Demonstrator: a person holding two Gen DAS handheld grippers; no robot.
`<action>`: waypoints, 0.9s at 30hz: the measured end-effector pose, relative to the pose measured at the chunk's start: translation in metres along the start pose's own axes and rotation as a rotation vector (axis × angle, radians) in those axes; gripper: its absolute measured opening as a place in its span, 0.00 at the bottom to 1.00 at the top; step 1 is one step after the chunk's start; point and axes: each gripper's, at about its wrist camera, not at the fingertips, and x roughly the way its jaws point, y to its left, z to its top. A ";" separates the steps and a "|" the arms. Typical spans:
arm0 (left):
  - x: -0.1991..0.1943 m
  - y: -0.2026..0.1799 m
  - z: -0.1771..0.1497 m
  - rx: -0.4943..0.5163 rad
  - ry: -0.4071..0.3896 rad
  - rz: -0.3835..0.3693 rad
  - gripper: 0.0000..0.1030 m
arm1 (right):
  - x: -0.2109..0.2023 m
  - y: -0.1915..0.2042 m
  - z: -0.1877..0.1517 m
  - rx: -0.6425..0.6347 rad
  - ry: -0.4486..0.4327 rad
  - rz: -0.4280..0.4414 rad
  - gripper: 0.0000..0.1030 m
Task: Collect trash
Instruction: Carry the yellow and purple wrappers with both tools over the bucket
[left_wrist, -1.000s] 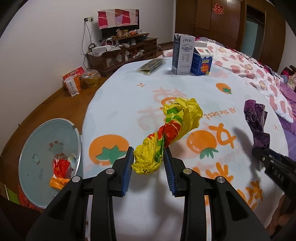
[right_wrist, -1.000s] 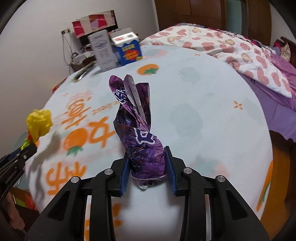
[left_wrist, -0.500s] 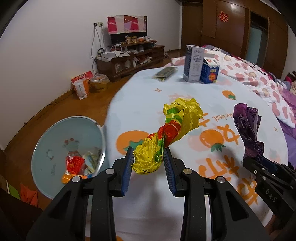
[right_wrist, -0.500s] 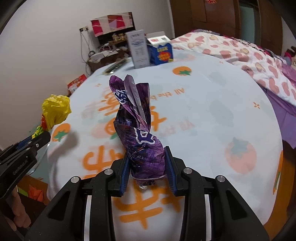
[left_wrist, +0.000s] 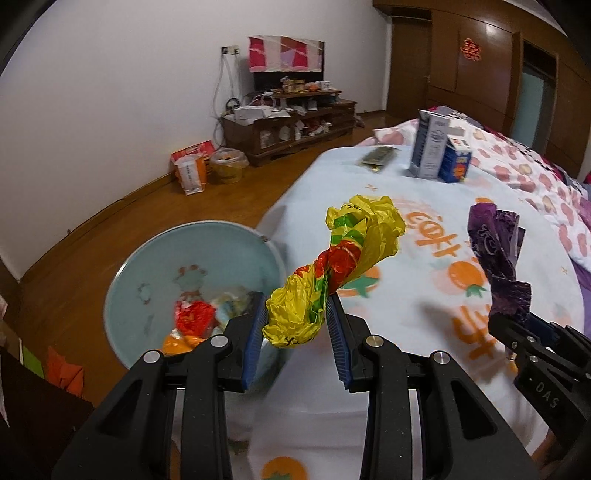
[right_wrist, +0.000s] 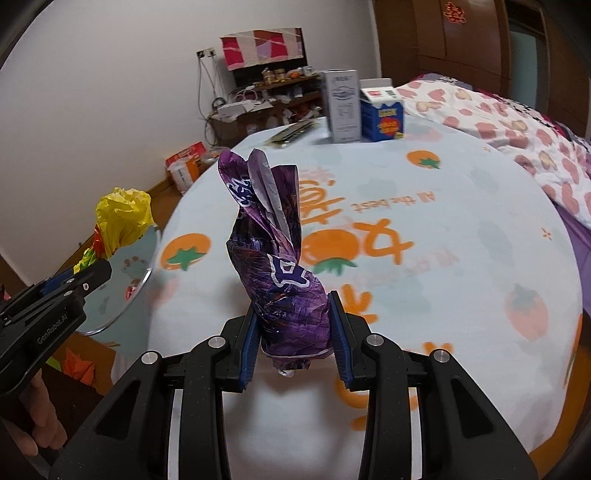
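Even indoor light, fisheye-warped edges, slight motion blur.

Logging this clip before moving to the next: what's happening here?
A person is clearing trash off a round table. The left claw is shut on a crumpled yellow wrapper, held near the table's edge beside the pale blue bin on the floor, which already holds some trash. The right claw is shut on a purple wrapper above the table. Neither is dropped yet.

"All the best" on tablecloth (right_wrist: 424, 206); "GenRobot.AI" on left hand-held gripper (right_wrist: 94, 271)
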 end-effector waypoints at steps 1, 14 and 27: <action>0.000 0.004 0.000 -0.004 0.000 0.008 0.32 | 0.001 0.003 0.000 -0.005 0.002 0.004 0.34; 0.004 0.068 -0.005 -0.081 0.003 0.130 0.32 | 0.018 0.071 0.007 -0.124 0.022 0.102 0.34; 0.011 0.107 0.001 -0.155 0.005 0.207 0.33 | 0.031 0.123 0.013 -0.202 0.036 0.171 0.34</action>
